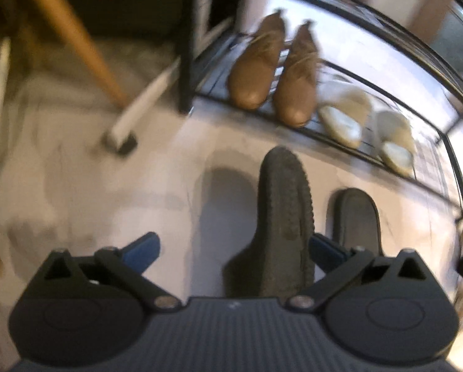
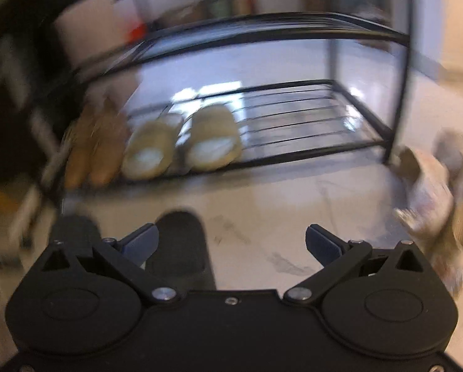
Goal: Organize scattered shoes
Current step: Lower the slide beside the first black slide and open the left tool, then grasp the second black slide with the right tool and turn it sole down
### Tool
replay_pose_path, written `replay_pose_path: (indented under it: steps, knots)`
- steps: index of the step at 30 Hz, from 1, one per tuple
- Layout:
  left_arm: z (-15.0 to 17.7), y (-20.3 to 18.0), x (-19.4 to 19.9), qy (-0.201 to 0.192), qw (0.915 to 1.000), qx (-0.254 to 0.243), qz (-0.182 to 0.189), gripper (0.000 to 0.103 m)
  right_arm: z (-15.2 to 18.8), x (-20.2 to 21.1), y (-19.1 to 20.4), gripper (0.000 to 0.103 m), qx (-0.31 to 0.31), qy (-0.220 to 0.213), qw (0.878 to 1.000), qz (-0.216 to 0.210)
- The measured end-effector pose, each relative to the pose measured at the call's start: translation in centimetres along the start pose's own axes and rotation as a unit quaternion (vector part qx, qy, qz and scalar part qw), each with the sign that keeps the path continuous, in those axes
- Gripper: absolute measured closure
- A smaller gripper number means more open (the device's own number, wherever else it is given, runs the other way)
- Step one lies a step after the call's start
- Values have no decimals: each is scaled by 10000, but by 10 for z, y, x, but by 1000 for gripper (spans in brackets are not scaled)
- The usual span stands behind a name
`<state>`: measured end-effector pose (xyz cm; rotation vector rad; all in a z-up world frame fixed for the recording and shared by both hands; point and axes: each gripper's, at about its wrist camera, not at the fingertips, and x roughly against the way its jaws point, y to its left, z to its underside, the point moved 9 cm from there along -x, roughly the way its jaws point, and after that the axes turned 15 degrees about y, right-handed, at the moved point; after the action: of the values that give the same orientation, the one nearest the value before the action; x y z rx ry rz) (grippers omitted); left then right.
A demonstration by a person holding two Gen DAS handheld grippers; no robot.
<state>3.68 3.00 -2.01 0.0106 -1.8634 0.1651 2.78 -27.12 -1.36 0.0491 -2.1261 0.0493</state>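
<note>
In the left wrist view my left gripper [image 1: 234, 248] is open wide above the pale floor. A dark grey slipper [image 1: 284, 217] lies between its fingers, close to the right fingertip [image 1: 324, 249] and well clear of the left one. Its dark mate [image 1: 357, 214] lies flat just to the right. The right wrist view shows my right gripper [image 2: 233, 241] open and holding nothing, with a dark slipper [image 2: 178, 241] on the floor under its left finger. Tan boots [image 1: 271, 65] and cream slippers [image 1: 343, 117] stand on the black wire shoe rack [image 1: 395, 167].
A wooden chair leg [image 1: 73, 37] and a white bar with a black foot [image 1: 129, 124] stand left of the rack. The rack's lower shelf [image 2: 299, 124] shows bare wires on its right half. A blurred light shoe [image 2: 433, 186] lies by the rack's right post.
</note>
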Motion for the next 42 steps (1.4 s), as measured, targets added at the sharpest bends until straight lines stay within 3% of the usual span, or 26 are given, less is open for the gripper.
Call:
replay_pose_path:
  steps: [3,8,11,14,19,23,28,31,34,37,42]
  knots:
    - [-3,1,12,-5,9995,-292,-76,1,13,-4,42,0,1023,18,9947,-104]
    - [-8,15,21,-21,9991,-301,-284,1,32,-4,96,0,1780,115,9827,-492]
    - [-17,34,32,-418,9985,281,-196,1,32,-5,121,0,1623,194,9846,-621]
    - [-24,47,36,-564,9963,619,-197,1,31,-7,146,0,1459,268,9860,-762]
    - [-33,54,32,-538,9958,402,-628,1,21,-27,198,0,1122,402,9877,-1012]
    - [-36,53,29,-550,9960,320,-621,1,23,-55,220,0,872,751,9880,-1030]
    - [-40,57,24,-490,9964,421,-542,1,34,-73,247,0,1553,750,9846,-291]
    - [-41,60,24,-507,9959,509,-540,1,41,-83,257,0,1809,1042,9774,-333]
    - [-41,60,24,-528,9957,516,-553,1,47,-96,261,0,2000,1265,9715,-118]
    - [-41,60,23,-501,9959,521,-548,1,49,-99,257,12,1968,1364,9709,19]
    - [-41,60,22,-483,9960,515,-545,1,47,-96,248,14,1657,1417,9758,-153]
